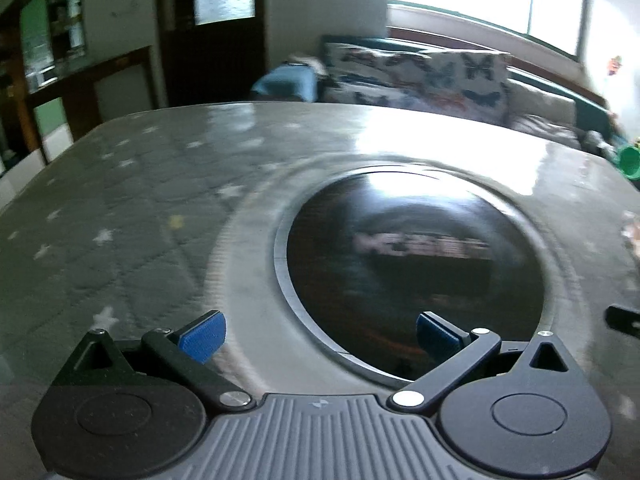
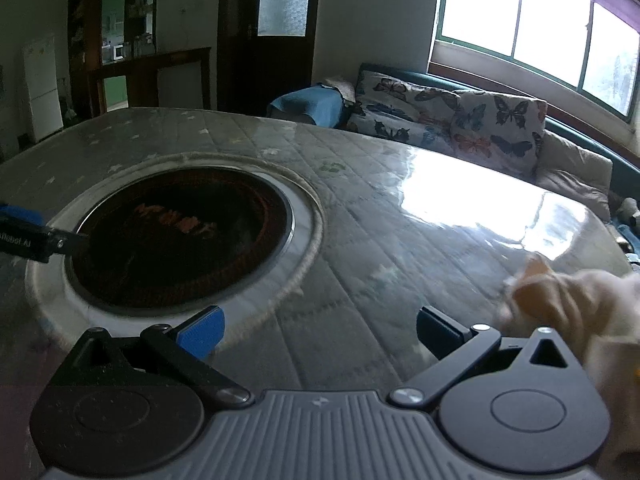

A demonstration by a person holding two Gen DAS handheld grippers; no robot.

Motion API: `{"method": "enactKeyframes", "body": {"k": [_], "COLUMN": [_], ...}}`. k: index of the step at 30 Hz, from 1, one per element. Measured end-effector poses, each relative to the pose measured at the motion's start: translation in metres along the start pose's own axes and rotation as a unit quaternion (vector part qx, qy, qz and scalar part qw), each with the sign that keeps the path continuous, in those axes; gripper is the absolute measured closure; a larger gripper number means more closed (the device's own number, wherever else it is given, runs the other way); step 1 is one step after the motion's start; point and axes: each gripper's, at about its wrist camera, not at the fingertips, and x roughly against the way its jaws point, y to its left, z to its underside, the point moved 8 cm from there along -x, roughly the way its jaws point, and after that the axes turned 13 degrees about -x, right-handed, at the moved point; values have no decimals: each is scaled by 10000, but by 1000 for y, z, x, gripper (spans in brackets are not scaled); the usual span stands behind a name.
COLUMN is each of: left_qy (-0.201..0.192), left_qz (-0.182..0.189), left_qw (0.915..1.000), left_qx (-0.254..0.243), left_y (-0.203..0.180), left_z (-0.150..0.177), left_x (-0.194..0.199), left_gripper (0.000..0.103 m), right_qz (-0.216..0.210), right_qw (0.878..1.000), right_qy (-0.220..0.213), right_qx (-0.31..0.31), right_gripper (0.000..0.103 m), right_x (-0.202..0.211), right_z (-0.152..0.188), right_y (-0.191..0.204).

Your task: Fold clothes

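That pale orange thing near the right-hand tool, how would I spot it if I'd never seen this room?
Start at the big table under its glossy quilted cover, with the dark round plate sunk in its middle. Go to the table's right edge, beside the right gripper: there lies the crumpled peach-coloured cloth. It is the only soft, warm-coloured thing on the grey top.

A lived-in home, a sitting and dining room in one; a sofa (image 2: pixel 520 136) with butterfly-print cushions (image 2: pixel 448 120) runs under a wide window (image 2: pixel 532 28); a quilted, star-patterned cover lies over the worktop (image 2: pixel 400 232) round a dark built-in hob (image 2: pixel 180 236); a white fridge (image 2: pixel 40 88), a wooden door (image 2: pixel 272 40) and crowded shelves (image 2: pixel 132 12) stand behind.
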Motion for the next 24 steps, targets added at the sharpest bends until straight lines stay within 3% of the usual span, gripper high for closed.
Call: {"method": "enactKeyframes", "body": {"k": [14,24], "left_qy": [-371,-445], "left_qz": [991,1372], "left_qw": [9900,9795], "left_qx": [-932,-1409], "left_y": [-118,-173], "left_z": [-32,-41], "left_x": [50,71], "left_gripper": [0,0], "right_qz": [433,674], "right_qw": [9988,9965], "right_qy": [128,201], "right_qx": [-212,-454], "right_gripper": [0,2], "right_x": [69,95], "right_z": [39,57], "right_y": [-35,-63]}}
